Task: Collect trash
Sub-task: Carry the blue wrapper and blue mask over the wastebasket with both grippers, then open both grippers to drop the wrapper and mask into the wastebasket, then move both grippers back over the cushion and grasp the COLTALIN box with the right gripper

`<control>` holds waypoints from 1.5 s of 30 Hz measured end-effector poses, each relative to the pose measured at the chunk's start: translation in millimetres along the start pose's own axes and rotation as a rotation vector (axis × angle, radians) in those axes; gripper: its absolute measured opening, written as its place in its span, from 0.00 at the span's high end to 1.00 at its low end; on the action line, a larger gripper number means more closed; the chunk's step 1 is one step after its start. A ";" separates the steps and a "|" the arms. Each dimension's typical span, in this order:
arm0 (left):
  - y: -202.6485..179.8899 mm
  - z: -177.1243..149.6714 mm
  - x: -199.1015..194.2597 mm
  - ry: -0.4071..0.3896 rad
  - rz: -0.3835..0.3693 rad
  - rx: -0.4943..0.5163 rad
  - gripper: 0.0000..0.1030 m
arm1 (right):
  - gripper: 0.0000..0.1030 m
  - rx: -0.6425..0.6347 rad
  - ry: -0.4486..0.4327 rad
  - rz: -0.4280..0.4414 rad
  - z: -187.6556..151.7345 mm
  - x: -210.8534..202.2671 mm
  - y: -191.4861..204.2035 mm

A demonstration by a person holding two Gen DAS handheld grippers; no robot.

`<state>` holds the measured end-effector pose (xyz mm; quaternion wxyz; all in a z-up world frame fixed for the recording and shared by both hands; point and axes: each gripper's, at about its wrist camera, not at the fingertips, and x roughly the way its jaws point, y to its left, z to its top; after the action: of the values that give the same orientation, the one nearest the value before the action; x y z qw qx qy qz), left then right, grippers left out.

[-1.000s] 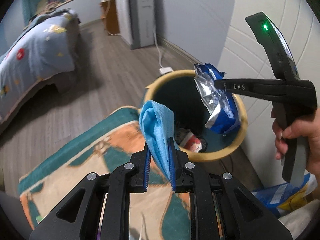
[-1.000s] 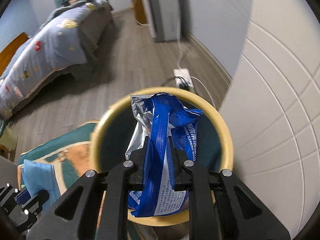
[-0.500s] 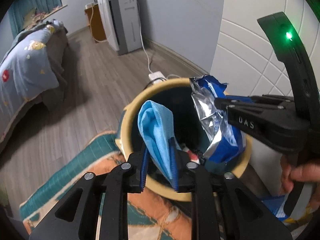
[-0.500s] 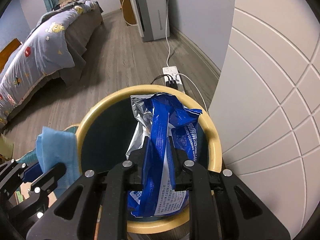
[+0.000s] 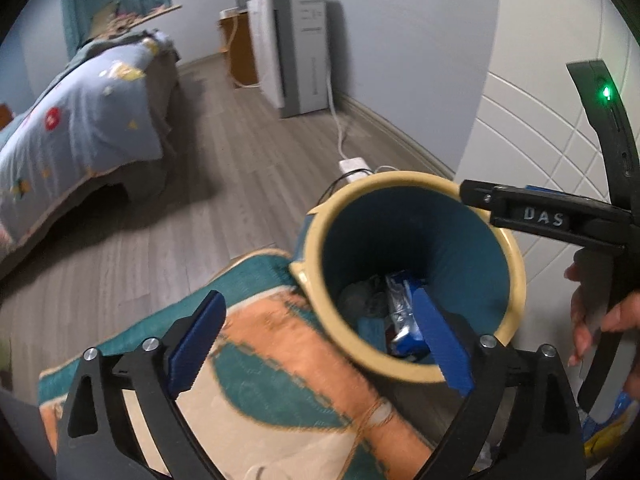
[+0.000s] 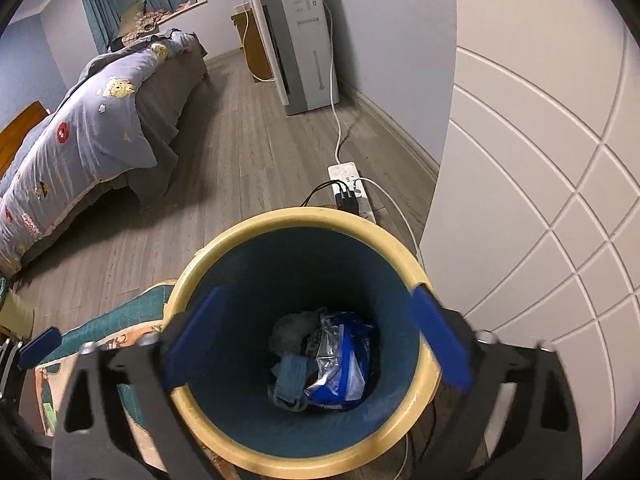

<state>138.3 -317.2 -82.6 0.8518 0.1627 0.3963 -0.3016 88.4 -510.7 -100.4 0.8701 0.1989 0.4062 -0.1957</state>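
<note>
Ahead of me grey plank floor (image 6: 248, 152) runs to a pale blue wall (image 6: 384, 20); bed (image 6: 80, 132) left, white panelled cabinet (image 6: 552, 184) right, patterned rug (image 5: 256, 360) below.

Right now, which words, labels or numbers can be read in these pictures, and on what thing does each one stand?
"DAS": raised letters on the side of the right tool, seen from the left wrist view.
Print on the blue wrapper in the trash bin: too small and crumpled to read.
Nothing else is readable.
</note>
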 end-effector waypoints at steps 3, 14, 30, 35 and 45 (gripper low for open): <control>13.0 -6.1 -10.7 -0.001 0.016 -0.034 0.08 | 0.06 -0.024 0.013 0.006 -1.0 -0.8 8.5; 54.2 -25.1 -68.8 -0.030 0.107 -0.086 0.07 | 0.06 -0.111 0.031 -0.001 -5.2 -14.5 35.9; 144.1 -89.8 -179.4 -0.067 0.306 -0.213 0.06 | 0.06 -0.211 0.037 0.041 -21.4 -69.4 101.6; 171.4 -118.2 -209.9 -0.073 0.377 -0.272 0.06 | 0.06 -0.288 0.026 0.114 -38.0 -88.8 149.1; 211.5 -176.0 -229.6 -0.034 0.447 -0.405 0.06 | 0.06 -0.501 0.041 0.230 -93.1 -103.8 241.1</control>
<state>57.0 23.9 -8.4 0.9186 0.0678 0.3886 -0.0244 89.3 -241.6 -28.8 0.9002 0.0263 0.4344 0.0149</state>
